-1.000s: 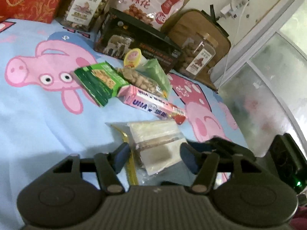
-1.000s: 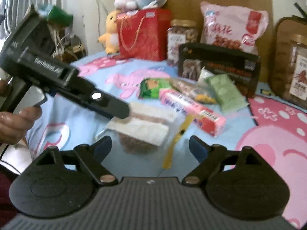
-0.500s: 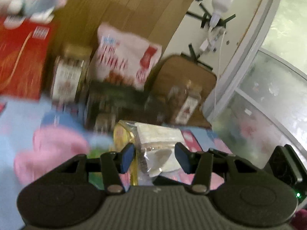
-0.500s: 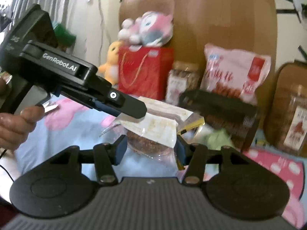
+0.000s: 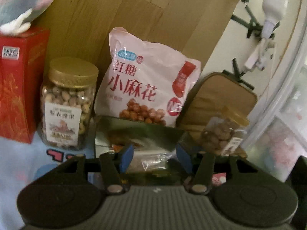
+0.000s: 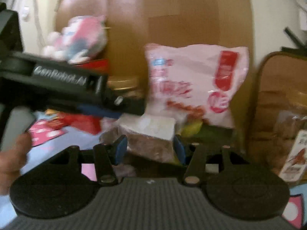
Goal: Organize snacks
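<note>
Against the brown cardboard backing [image 5: 145,19] stand a gold-lidded nut jar [image 5: 68,103] and a glossy pink snack bag [image 5: 147,82]. Your left gripper [image 5: 154,159] and right gripper [image 6: 150,149] both clamp the crinkly clear pouch [image 6: 149,134], raised off the bedsheet. Only the right view shows your hand [image 6: 11,161].

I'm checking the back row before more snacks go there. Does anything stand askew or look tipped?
Yes. The right-hand jar, in front of the tan case, tilts with its lid toward the right, while the gold-lidded jar stands upright. The pink bag leans back on the cardboard. Nothing looks spilled.
</note>
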Motion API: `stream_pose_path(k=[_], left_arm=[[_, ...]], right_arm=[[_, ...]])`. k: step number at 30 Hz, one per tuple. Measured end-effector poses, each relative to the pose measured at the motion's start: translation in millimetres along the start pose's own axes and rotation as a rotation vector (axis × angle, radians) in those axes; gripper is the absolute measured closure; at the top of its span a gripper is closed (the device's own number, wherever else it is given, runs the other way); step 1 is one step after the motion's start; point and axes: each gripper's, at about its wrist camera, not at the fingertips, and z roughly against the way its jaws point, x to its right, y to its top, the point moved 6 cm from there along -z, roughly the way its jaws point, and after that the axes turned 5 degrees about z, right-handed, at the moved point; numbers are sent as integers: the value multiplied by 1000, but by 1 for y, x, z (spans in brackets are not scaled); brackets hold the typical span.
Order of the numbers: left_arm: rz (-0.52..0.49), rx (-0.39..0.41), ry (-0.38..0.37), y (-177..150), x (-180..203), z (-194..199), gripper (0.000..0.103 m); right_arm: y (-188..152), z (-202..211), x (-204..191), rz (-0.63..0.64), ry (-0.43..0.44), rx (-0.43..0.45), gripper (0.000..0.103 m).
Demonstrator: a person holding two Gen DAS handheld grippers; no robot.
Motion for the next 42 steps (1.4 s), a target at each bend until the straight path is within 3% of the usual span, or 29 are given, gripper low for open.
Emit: stream_pose_path(k=[3,6,10,13,16,18,20,21,25,27,29,32,35,38,41,42], left_arm=[[-1,27,-38,-18,-4,25,52],[38,-12,-77,-45,-14,39,52],[75,-73,-45,-78,-25,43,52],[103,-110,-35,-96,-30,47,52],[106,-124,-24,-104,-28,52,52],[104,-122,-21,-107,-27,59,52],[102,-113,-19,-108,-26,67,52],[102,-110,-18,-108,-25,72,52],[105,-85,-25,-109,-24,95,52],[110,-75,-32,-111,-25,105,52],[115,-66,-42,-114,-26,116,47],[102,-59,-44,-120,-27,127,47],[91,-85,-33,-131,-27,130,47],[82,-119,-24,-144,-26,131,47],[61,-135,-16,-154,-27,135,47],[59,-144,-17,-157,-27,136,47]], right_arm=[[0,28,25,-134,45,69,47],[-19,54,40,-192,73,63,47],[-60,59,31,-140,114,-62,45],[-81,48,25,-98,108,-151,32],[-86,34,20,-76,105,-195,30],[-86,28,15,-66,122,-218,31],[-84,30,10,-42,130,-207,48],[-83,32,10,-51,137,-212,51],[-70,62,10,-92,142,-134,52],[-60,92,0,-64,159,-53,52],[-53,120,-19,-15,246,-4,51],[-64,142,-60,94,415,-48,51],[-91,146,-105,247,506,-109,51],[-110,141,-126,334,476,-129,48],[-113,142,-119,275,459,-149,40],[-113,145,-112,250,451,-147,33]])
